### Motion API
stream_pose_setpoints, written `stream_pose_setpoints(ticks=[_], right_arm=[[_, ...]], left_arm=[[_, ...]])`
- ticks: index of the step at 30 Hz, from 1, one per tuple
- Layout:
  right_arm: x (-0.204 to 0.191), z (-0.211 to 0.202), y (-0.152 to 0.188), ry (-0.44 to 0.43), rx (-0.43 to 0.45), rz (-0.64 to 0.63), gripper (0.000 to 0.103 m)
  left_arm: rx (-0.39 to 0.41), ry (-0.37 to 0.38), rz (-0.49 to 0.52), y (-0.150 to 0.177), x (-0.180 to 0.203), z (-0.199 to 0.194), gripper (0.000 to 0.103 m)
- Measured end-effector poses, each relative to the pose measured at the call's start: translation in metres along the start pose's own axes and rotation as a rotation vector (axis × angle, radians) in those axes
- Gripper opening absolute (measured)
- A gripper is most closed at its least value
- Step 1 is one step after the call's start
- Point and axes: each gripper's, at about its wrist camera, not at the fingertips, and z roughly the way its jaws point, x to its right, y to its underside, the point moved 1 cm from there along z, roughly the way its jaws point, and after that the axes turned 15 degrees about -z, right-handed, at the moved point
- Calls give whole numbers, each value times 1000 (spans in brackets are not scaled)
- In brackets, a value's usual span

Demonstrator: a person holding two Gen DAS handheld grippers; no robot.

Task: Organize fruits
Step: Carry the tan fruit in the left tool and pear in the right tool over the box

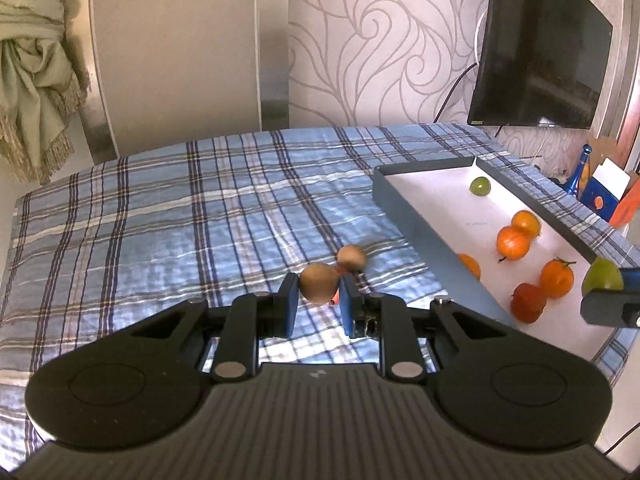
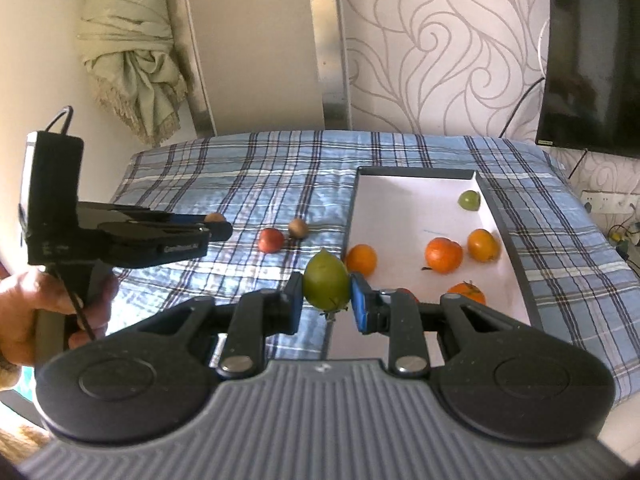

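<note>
A: Item one, left gripper (image 1: 319,294)?

B: Blue pads closed on a round brown kiwi-like fruit (image 1: 319,288), held above the blue plaid cloth (image 1: 160,220). A second brown fruit (image 1: 351,257) lies on the cloth just beyond it; a small red fruit (image 2: 271,239) sits beside that one.

A: Item two, right gripper (image 2: 326,298)?

B: Pads clamped on a green pear-shaped fruit (image 2: 326,280), stem end down, poised over the near left corner of the dark-walled, white-floored tray (image 2: 516,248).

A: Tray contents?

B: Four orange mandarins, among them one against the left wall (image 2: 361,259) and one mid-floor (image 2: 443,255); one small green fruit (image 2: 469,200) at the far right corner; one red fruit (image 1: 529,302) near the front.

A: The governing relation?

B: The tray lies to the right of both grippers. The right gripper is nearer, its fruit already at the tray's left wall, so a short move right and forward clears the rim. The left gripper is well apart to the left and must cross the wall; I judge the right should release first to keep the two from meeting.
</note>
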Motion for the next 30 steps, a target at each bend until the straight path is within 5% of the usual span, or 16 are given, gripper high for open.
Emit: stream_pose_setpoints(ticks=[11, 30], right_arm=[[20, -9, 1, 0, 22, 8, 28], [48, -42, 31, 158, -62, 56, 28]], left_arm=[[12, 51, 46, -17, 49, 12, 25], [-68, 183, 132, -12, 143, 76, 25]])
